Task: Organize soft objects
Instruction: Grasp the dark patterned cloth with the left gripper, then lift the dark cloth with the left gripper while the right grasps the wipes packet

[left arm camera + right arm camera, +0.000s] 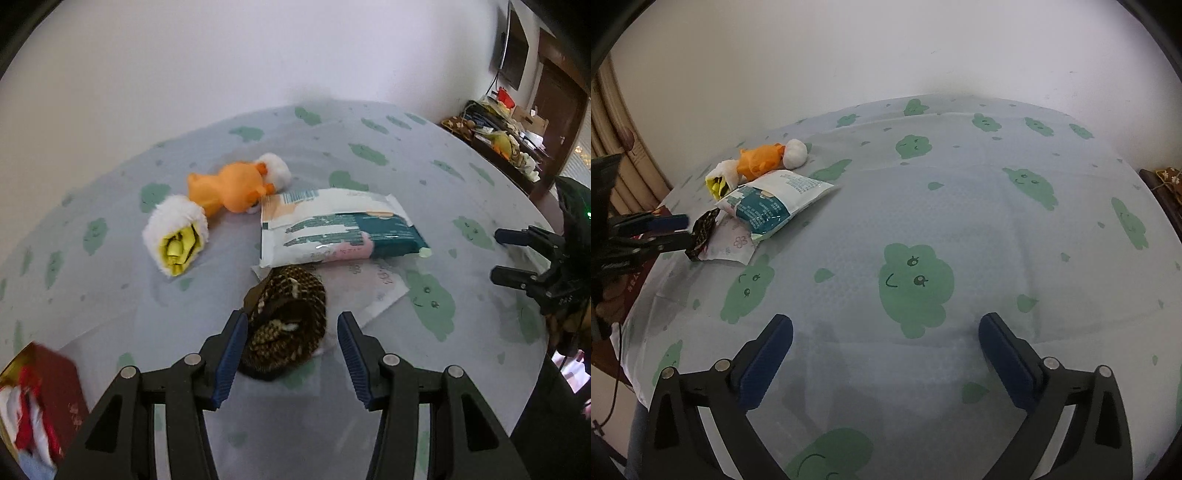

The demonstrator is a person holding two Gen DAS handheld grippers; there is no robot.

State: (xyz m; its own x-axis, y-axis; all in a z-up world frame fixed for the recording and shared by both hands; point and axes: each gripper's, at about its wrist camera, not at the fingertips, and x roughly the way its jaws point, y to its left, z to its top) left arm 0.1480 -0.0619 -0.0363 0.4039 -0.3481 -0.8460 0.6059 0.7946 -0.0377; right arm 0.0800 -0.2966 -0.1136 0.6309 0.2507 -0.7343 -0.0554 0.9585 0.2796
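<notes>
Two grippers over a green-patterned tablecloth (960, 221). Left gripper (291, 354): jaws spread around a brown woven pouch (288, 321), which lies just in front of the white-and-teal packet (332, 225). Right gripper (886, 354): jaws wide apart, holding nothing, well right of the packet.

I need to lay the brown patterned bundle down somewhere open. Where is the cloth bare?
Bare: the cloth ahead of the right gripper, to its far edge. Crowded: the corner where the wipes pack, orange plush toy and brown bundle cluster by the left gripper.
</notes>
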